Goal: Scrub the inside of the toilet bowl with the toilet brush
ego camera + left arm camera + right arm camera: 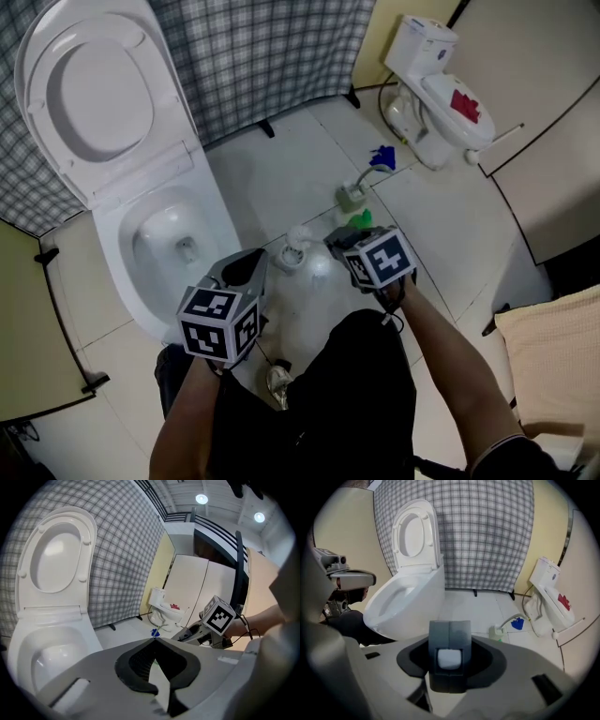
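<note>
The big white toilet [122,239] stands at the left with lid and seat [94,89] raised and the bowl [51,660] open. A white round brush holder or brush head [296,247] sits on the floor tiles just right of the bowl. My right gripper [339,242] hangs beside it, pointing steeply down. In the right gripper view its jaws [450,626] are shut on a grey block-shaped handle with a white inset [450,658]; the far end of it is hidden. My left gripper [251,268] is by the bowl's front rim, jaws [154,641] shut and empty.
A small white toilet [436,89] stands at the back right. Before it lie a blue brush [382,157], a small holder [352,195] and a green thing [360,220]. A plaid curtain [272,56] runs behind. A beige cushion [553,366] lies at the right.
</note>
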The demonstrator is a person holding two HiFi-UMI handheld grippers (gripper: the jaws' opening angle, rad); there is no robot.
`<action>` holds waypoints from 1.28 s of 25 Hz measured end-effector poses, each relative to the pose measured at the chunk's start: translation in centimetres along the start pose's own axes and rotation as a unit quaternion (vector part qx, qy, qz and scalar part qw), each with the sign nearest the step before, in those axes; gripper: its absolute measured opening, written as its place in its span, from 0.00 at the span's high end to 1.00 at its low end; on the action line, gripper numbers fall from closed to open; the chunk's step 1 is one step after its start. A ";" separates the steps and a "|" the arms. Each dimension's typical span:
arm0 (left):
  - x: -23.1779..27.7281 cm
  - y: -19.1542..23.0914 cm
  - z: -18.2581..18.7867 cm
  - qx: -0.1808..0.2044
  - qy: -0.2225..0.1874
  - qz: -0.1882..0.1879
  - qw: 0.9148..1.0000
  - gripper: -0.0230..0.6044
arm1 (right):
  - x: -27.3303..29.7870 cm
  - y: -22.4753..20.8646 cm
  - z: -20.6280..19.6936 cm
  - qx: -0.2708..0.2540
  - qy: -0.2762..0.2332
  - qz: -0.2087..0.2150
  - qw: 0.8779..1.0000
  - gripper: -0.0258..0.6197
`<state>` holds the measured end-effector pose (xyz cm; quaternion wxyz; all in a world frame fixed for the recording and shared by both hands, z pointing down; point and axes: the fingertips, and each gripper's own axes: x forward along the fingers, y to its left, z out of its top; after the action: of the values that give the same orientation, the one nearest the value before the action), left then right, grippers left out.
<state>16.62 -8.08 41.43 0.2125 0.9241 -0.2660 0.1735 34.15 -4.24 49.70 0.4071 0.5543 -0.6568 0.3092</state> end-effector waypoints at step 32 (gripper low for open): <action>3.8 3.7 -3.4 -0.034 0.047 -0.002 0.998 0.95 | 15.3 2.9 -2.3 -0.016 0.090 0.022 0.996 0.66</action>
<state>16.87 -10.81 47.10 0.2560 0.9077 -0.2600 0.2074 30.92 -9.05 64.36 0.4663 0.5036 -0.6343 0.3559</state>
